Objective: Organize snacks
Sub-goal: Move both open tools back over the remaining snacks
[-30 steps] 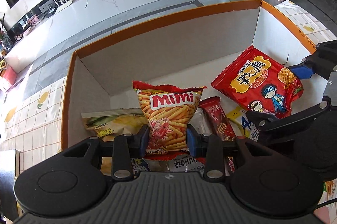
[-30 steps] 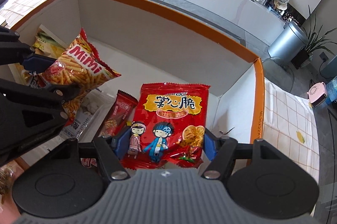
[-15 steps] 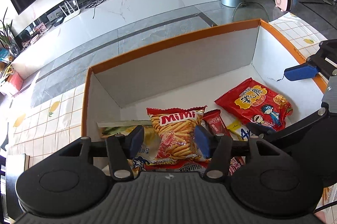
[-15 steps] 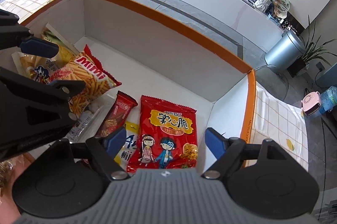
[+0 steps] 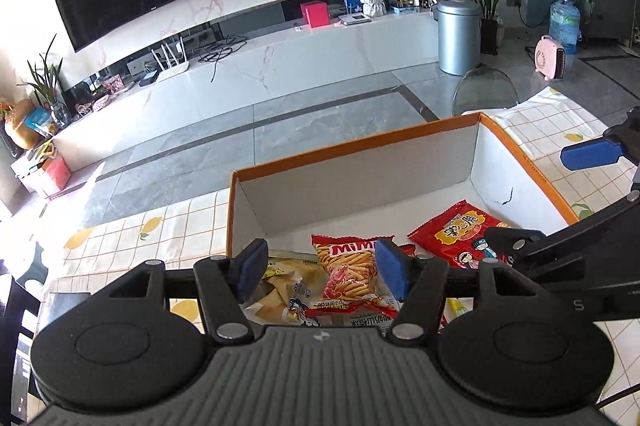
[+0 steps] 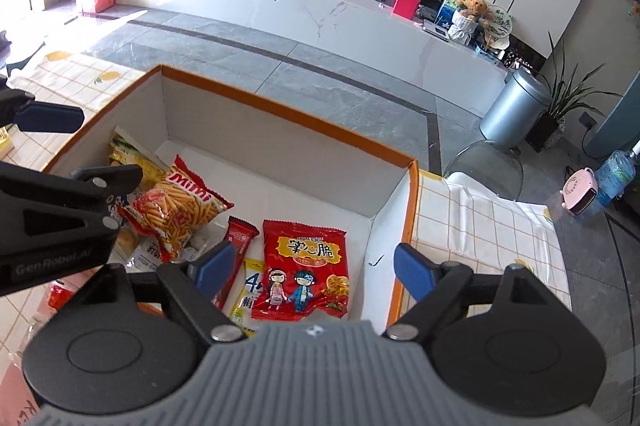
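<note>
An orange-rimmed cardboard box (image 5: 360,146) (image 6: 288,106) holds several snack packs. The Mimi fries bag (image 5: 352,274) (image 6: 176,206) lies in it, below my left gripper (image 5: 320,268), whose jaws are opening with nothing pressed between the pads. The red noodle-snack bag (image 6: 306,268) (image 5: 456,230) lies flat on the box floor beneath my right gripper (image 6: 312,268), whose jaws are also opening wide and empty. A dark red bar (image 6: 236,246) and a yellow pack (image 6: 250,286) lie between the two bags. Both grippers hang above the box.
A pale yellow chip bag (image 5: 284,286) sits at the box's left end. The box stands on a chequered lemon-print tablecloth (image 5: 152,230) (image 6: 480,226). A clear chair back (image 6: 484,166) rises beyond the table; a silver bin (image 5: 458,38) stands across the floor.
Both grippers let go of their bags, opened and rose away from the box. The Mimi bag and the red noodle-snack bag now lie inside it.
</note>
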Demonstrator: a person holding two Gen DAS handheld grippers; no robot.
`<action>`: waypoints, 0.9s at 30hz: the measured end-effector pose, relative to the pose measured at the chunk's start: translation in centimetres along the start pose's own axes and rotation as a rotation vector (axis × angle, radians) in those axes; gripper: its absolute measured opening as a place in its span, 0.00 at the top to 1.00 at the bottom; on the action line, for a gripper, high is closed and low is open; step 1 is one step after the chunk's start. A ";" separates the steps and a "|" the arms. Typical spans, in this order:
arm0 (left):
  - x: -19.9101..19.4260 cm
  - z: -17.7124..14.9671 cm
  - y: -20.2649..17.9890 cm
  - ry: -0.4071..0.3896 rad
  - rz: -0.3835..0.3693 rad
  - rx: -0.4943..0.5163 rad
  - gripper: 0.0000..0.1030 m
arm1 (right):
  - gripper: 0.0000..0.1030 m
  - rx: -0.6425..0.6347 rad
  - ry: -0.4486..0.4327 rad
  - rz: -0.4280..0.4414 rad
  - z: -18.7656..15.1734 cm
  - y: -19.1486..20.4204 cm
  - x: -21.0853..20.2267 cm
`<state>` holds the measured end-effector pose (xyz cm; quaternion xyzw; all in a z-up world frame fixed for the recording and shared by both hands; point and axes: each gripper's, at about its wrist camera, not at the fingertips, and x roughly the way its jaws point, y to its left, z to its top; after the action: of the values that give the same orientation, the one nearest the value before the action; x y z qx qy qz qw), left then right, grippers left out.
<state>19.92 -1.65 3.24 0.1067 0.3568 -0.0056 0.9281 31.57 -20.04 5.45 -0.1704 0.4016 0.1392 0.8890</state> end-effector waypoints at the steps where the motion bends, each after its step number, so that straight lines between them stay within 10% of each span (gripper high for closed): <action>1: -0.8 -0.2 -0.1 -0.013 -0.001 0.000 0.29 | 0.19 0.014 -0.015 -0.001 -0.3 -0.1 -0.7; 13: -7.3 -3.8 -2.0 -0.061 -0.040 -0.010 0.29 | 0.19 0.106 -0.172 -0.008 -7.2 0.9 -9.1; 27: -9.3 -11.5 -2.8 0.061 -0.150 -0.085 0.29 | 0.19 0.239 -0.110 0.019 -17.1 2.8 -11.7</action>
<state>5.12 -2.69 0.56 0.0405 0.3917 -0.0566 0.9175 11.59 -25.85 3.27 -0.0516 0.3678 0.1080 0.9222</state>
